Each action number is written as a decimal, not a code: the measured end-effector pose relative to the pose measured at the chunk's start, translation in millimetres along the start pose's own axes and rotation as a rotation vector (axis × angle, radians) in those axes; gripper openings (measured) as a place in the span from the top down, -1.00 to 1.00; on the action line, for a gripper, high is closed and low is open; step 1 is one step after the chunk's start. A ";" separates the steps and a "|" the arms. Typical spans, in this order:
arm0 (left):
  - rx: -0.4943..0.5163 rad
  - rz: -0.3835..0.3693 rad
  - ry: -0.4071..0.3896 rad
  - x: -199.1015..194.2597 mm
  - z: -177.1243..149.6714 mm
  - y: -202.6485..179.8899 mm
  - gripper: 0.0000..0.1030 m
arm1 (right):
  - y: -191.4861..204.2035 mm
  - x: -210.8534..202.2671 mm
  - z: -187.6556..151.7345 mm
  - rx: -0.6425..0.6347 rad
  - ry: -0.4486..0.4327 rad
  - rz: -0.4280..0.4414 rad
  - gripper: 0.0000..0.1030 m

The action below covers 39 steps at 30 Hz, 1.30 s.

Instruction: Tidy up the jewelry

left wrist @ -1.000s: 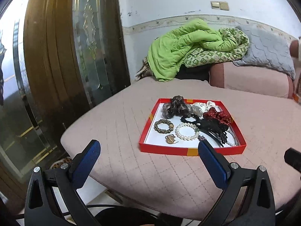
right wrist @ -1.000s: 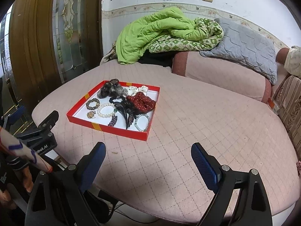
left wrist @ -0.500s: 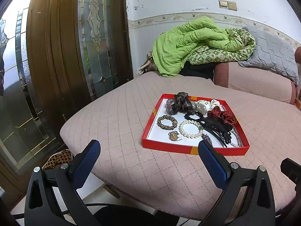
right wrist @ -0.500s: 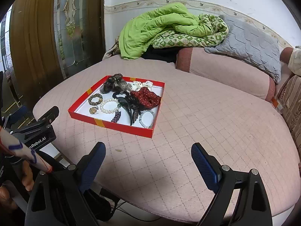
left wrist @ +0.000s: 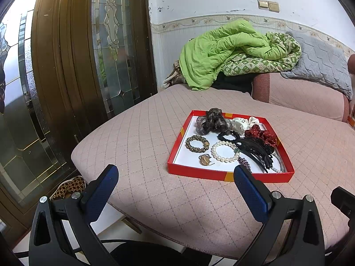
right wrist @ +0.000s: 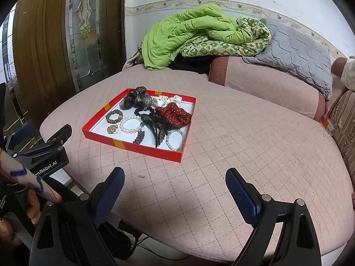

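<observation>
Left wrist view: left gripper jaws spread wide, nothing between the blue pads, hanging over the near edge of the pink quilted bed. Right pad covers a bit of the red tray front wall & the tip of a purple beaded piece, can't make out what that one is. Tray sits flat mid-bed, just beyond the left gripper's tips, white floor inside. Black hair claw lies w/ long axis running from tray centre toward the near right corner, teeth pointing that way, partly over a pale bead bracelet that's mostly hidden here. Pearl bracelet is a full ring, leopard-print scrunchie to its left, small gold pendant in front. At the back: smoky sheer scrunchie, white dotted one, red dotted one, a black one half tucked under them.

Right wrist view: right gripper also splayed open & empty, well short of the tray. Left gripper body shows at left edge, its tips cut off
</observation>
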<state>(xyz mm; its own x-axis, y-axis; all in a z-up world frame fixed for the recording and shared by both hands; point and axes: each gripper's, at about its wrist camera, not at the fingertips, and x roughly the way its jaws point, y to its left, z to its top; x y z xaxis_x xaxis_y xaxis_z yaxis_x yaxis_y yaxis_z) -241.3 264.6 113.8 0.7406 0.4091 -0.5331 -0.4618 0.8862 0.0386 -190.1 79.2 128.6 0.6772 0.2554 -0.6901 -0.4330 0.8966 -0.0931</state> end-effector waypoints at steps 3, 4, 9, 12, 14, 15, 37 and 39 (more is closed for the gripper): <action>0.000 0.000 0.001 0.2 -0.4 -0.2 -1.00 | 1.1 0.2 -0.5 0.001 0.002 0.002 -0.84; 0.001 -0.001 0.001 0.1 -0.7 -0.3 -1.00 | 1.3 0.2 -0.5 0.002 0.003 0.004 -0.84; 0.001 0.000 0.002 0.3 -1.0 -0.4 -1.00 | 1.6 1.7 0.4 0.003 0.007 0.007 -0.84; 0.001 0.000 0.002 0.3 -0.9 -0.7 -1.00 | 3.0 2.7 0.0 0.005 0.012 0.009 -0.84; 0.000 -0.001 0.003 0.0 -1.2 -0.6 -1.00 | 2.8 3.3 -0.5 0.005 0.015 0.011 -0.84; 0.000 -0.001 0.003 0.0 -1.3 -0.7 -1.00 | 2.9 3.1 -0.7 0.005 0.015 0.011 -0.84; 0.001 -0.001 0.004 0.3 -0.7 -0.7 -1.00 | 6.2 5.6 -2.7 0.000 0.018 0.012 -0.84; 0.001 0.000 0.004 0.5 -0.2 -0.5 -1.00 | 5.9 5.7 -2.8 0.002 0.018 0.013 -0.84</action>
<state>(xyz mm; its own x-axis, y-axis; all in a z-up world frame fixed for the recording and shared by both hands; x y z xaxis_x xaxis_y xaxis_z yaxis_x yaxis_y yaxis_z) -240.8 264.3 113.3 0.7384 0.4081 -0.5368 -0.4614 0.8863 0.0391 -190.4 84.9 122.1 0.6603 0.2607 -0.7043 -0.4409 0.8938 -0.0824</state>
